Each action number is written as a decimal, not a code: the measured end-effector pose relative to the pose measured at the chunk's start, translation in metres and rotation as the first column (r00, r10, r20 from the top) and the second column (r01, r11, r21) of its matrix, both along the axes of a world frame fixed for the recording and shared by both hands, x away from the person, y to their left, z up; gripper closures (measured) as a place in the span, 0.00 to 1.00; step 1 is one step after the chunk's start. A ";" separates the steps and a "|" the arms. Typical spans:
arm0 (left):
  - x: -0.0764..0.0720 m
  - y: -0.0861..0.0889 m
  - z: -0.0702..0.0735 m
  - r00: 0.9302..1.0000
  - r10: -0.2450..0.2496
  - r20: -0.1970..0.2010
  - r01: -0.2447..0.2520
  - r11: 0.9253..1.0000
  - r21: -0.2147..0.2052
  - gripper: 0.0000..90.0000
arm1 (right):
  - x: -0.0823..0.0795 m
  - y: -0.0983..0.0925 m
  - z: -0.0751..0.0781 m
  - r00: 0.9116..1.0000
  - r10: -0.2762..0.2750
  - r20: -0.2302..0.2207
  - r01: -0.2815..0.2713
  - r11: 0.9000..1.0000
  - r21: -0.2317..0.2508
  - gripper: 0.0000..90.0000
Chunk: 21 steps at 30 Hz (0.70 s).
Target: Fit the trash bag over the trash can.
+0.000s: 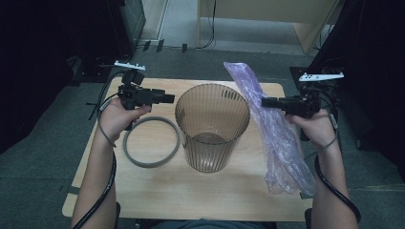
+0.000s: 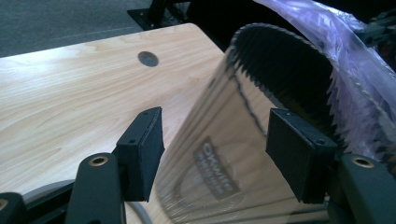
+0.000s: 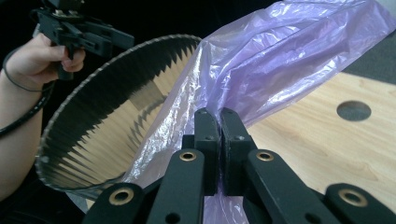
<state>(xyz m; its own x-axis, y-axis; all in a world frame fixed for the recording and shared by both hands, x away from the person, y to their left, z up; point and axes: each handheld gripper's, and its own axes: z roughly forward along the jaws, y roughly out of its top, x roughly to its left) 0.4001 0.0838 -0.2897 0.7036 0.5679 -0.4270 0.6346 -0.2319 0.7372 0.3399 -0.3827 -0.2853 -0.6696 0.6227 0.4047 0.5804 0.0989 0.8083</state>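
A clear brown ribbed bin (image 1: pixel 212 126) stands upright in the middle of the wooden table (image 1: pixel 143 191). My right gripper (image 1: pixel 264 101) is shut on a purple plastic bag (image 1: pixel 274 129) just right of the bin's rim. The bag's lower end rests on the table. In the right gripper view the jaws (image 3: pixel 219 116) pinch the bag (image 3: pixel 280 60) beside the bin (image 3: pixel 116 107). My left gripper (image 1: pixel 169 98) hovers open just left of the rim. Nothing lies between its pads (image 2: pixel 144 140), and the bin (image 2: pixel 261 93) stands beyond them.
A grey ring (image 1: pixel 152 141) lies flat on the table left of the bin, under my left hand. The tabletop has a round hole (image 3: pixel 353 110) near its far edge. Dark equipment stands on the floor on both sides of the table.
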 end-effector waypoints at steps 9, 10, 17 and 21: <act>-0.008 -0.009 0.009 1.000 -0.020 0.020 0.020 1.000 -0.007 0.40 | -0.014 0.007 0.016 0.997 0.062 0.049 -0.063 0.998 0.027 0.99; -0.010 -0.010 0.011 1.000 -0.020 0.024 0.020 1.000 -0.010 0.40 | -0.014 0.009 0.016 0.996 0.070 0.051 -0.072 0.997 0.034 0.99; -0.017 -0.018 0.018 0.998 -0.050 0.023 0.051 0.998 -0.029 0.44 | -0.021 0.020 0.024 0.990 0.121 0.076 -0.125 0.991 0.044 0.99; -0.022 -0.025 0.021 0.997 -0.066 0.041 0.067 0.997 -0.028 0.43 | -0.024 0.028 0.025 0.985 0.150 0.081 -0.154 0.987 0.044 0.99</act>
